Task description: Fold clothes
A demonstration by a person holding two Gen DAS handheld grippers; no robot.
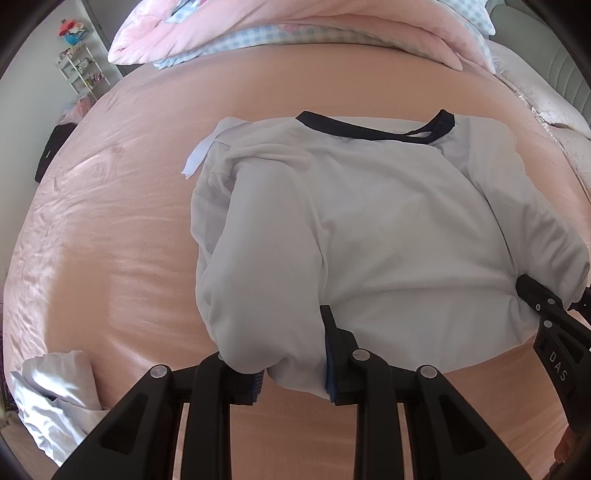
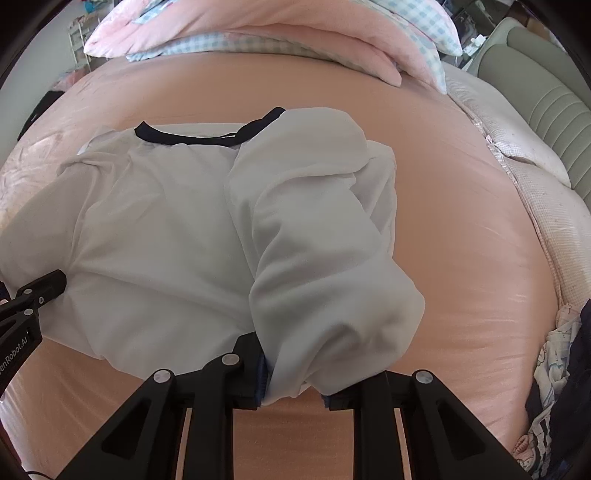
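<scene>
A white T-shirt (image 1: 388, 221) with a navy collar (image 1: 369, 131) lies on the pink bed sheet (image 1: 110, 258), both sides folded in over its middle. My left gripper (image 1: 291, 380) is shut on the bunched near-left fold at the hem. In the right wrist view the same shirt (image 2: 155, 229) fills the centre, and my right gripper (image 2: 295, 391) is shut on the near-right folded sleeve-side roll. Each gripper shows in the other's view: the right gripper (image 1: 535, 299) at the shirt's right hem, the left gripper (image 2: 44, 284) at its left hem.
A pink quilt with blue checked pillows (image 1: 295, 26) is piled at the bed's far end. Crumpled white cloth (image 1: 59, 398) lies at the near left. Patterned clothes (image 2: 554, 369) sit at the right edge, with a grey-green headboard (image 2: 535, 92) beyond. A white shelf rack (image 1: 77, 70) stands far left.
</scene>
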